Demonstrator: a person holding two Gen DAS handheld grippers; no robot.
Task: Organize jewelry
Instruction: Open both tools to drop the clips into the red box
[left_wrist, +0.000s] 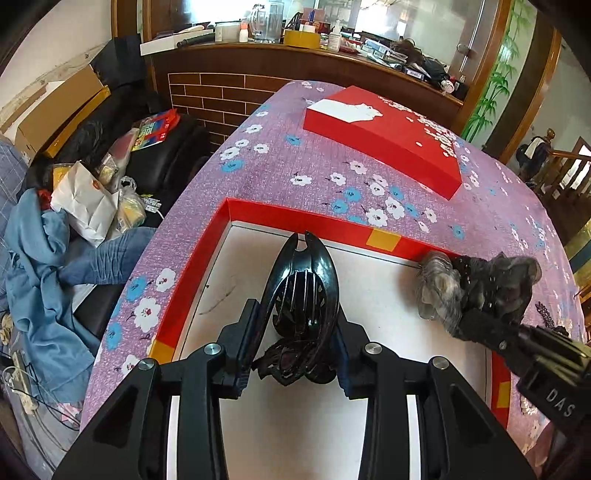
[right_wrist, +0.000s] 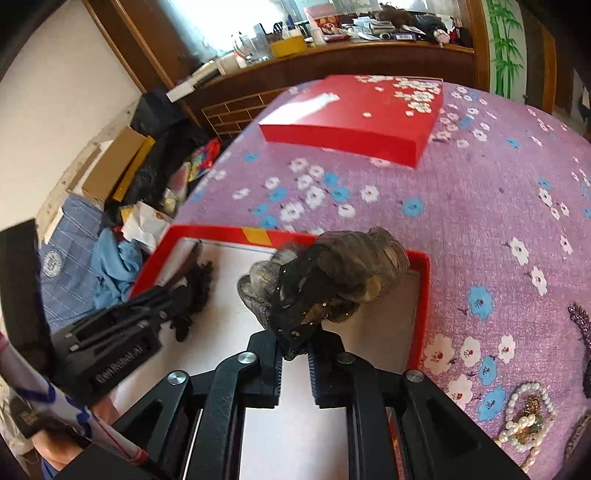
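L gripper (left_wrist: 295, 343) is pinching a black claw hair clip (left_wrist: 304, 284) w/ dark lace trim, centre of the left wrist view, over the white floor of the open red box (left_wrist: 207, 254); clip tips point at the box's far wall. R gripper (right_wrist: 295, 354) is clamped on a grey-black organza bow hair accessory (right_wrist: 325, 277), mid-frame in the right wrist view, held above the box's far right corner near the rim. Can't tell if either piece touches the box floor. Red lid (right_wrist: 354, 118) lies upper centre on the purple floral tablecloth (right_wrist: 480, 221), well apart from the box. Pearl necklace (right_wrist: 528, 421) w/ other beaded pieces sits lower right on the cloth.
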